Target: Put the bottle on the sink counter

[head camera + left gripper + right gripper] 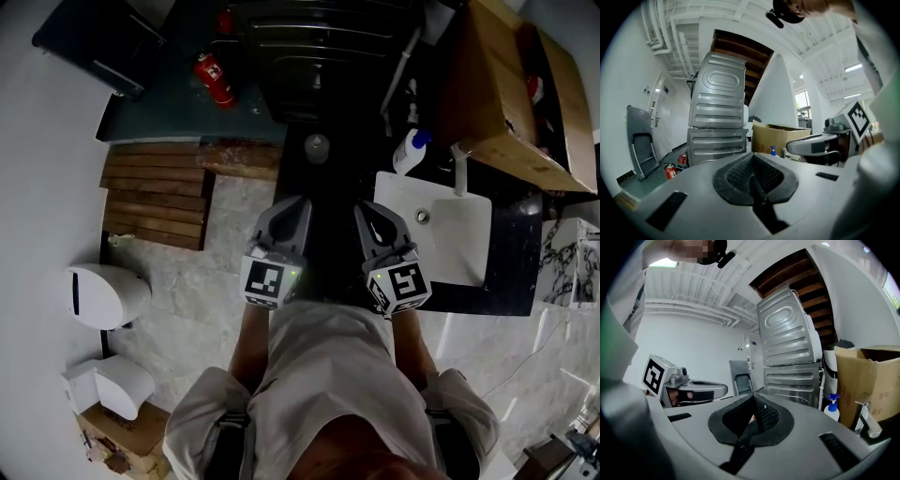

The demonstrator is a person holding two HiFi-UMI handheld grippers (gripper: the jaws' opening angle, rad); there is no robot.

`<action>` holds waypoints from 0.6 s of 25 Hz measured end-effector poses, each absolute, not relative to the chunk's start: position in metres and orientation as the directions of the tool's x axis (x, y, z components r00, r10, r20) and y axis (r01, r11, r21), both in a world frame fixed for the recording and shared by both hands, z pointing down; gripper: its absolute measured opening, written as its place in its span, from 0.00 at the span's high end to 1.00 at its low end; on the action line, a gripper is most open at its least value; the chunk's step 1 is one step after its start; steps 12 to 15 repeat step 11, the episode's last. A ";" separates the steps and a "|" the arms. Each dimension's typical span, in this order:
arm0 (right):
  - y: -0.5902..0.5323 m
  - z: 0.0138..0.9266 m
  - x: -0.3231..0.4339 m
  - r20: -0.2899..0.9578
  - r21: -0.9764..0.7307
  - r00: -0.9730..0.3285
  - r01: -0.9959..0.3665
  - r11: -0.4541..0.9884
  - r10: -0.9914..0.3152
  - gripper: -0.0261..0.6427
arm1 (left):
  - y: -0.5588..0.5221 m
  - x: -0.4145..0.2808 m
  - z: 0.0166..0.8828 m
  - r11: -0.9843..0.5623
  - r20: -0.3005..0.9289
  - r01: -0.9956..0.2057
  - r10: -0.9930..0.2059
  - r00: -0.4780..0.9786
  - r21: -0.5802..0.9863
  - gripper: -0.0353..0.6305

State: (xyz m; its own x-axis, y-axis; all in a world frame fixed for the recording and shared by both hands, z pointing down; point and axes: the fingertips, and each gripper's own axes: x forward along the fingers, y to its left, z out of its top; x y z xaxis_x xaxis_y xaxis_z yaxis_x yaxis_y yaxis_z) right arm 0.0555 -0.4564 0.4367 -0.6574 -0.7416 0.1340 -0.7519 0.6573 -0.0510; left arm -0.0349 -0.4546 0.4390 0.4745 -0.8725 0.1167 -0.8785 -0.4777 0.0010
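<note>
Both grippers hang side by side, close to the person's body, over the near edge of the dark table (511, 272). They are level with each other and point away toward the far wall. The left gripper (289, 208) has its jaws pressed together with nothing between them, and its own view shows the ribbed pads (740, 174) meeting along one line. The right gripper (370, 214) is the same, with its jaws together and empty.

The bottle (411, 150), white with a blue pump top, stands upright on the table just past the far left corner of the white sink (448, 246). It is close to the tap (459, 169) and well apart from both grippers. In the right gripper view the bottle (832, 408) stands ahead and to the right, in front of a cardboard box (869, 380). In the left gripper view only the bottle's blue top (773, 151) shows, small, against that box (780, 137).

A ribbed steel cabinet (314, 42) stands at the far side. A red fire extinguisher (214, 80) lies on the floor to its left, and wooden slats (155, 192) lie nearer on the left.
</note>
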 end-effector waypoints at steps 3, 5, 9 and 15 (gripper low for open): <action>-0.457 0.436 0.055 0.137 -0.055 -0.654 -0.755 0.653 -0.744 0.97 | -0.456 -0.034 0.438 -0.477 0.120 -0.879 -0.872 0.474 -0.002 0.94; -0.458 0.436 0.056 0.139 -0.058 -0.652 -0.757 0.651 -0.745 0.97 | -0.458 -0.034 0.438 -0.477 0.126 -0.879 -0.872 0.473 -0.003 0.94; -0.460 0.437 0.059 0.142 -0.061 -0.649 -0.759 0.648 -0.747 0.97 | -0.460 -0.032 0.442 -0.478 0.136 -0.878 -0.870 0.473 0.000 0.94; -0.460 0.439 0.061 0.143 -0.061 -0.648 -0.760 0.647 -0.748 0.97 | -0.461 -0.031 0.444 -0.478 0.139 -0.878 -0.870 0.473 -0.003 0.94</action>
